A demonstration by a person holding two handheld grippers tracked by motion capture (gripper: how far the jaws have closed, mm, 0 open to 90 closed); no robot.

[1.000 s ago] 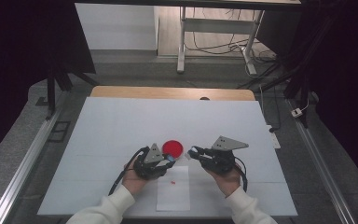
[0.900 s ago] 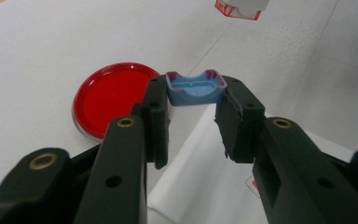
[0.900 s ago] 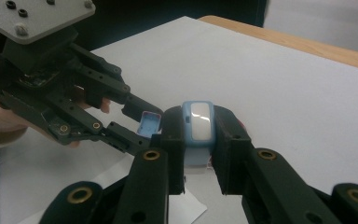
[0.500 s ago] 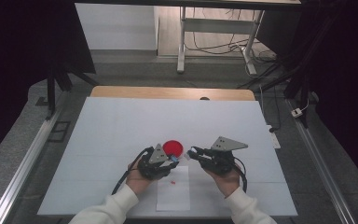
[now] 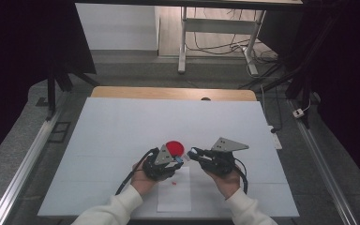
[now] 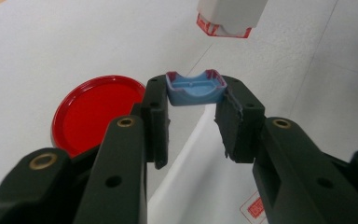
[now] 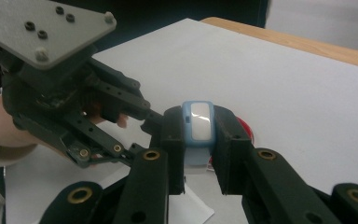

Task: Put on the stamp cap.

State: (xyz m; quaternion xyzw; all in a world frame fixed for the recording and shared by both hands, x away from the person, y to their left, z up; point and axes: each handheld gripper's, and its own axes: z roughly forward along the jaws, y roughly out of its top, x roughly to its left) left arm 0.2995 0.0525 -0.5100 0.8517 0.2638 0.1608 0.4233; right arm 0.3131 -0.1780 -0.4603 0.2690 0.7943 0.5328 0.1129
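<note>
Even overhead light on white table (image 5: 122, 126), dark surround; gripper views soft, near black parts blurred.

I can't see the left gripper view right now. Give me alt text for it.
The left gripper is shut on a small light-blue plastic cap with red-stained edges, its hollow side up. A round red plastic lid lies on the white table to the left, and a white stamp body with a red-inked rim hangs at the top edge.

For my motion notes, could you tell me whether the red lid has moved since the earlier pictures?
No. The red lid lies at the same spot on the white table, just beyond the left gripper.
</note>
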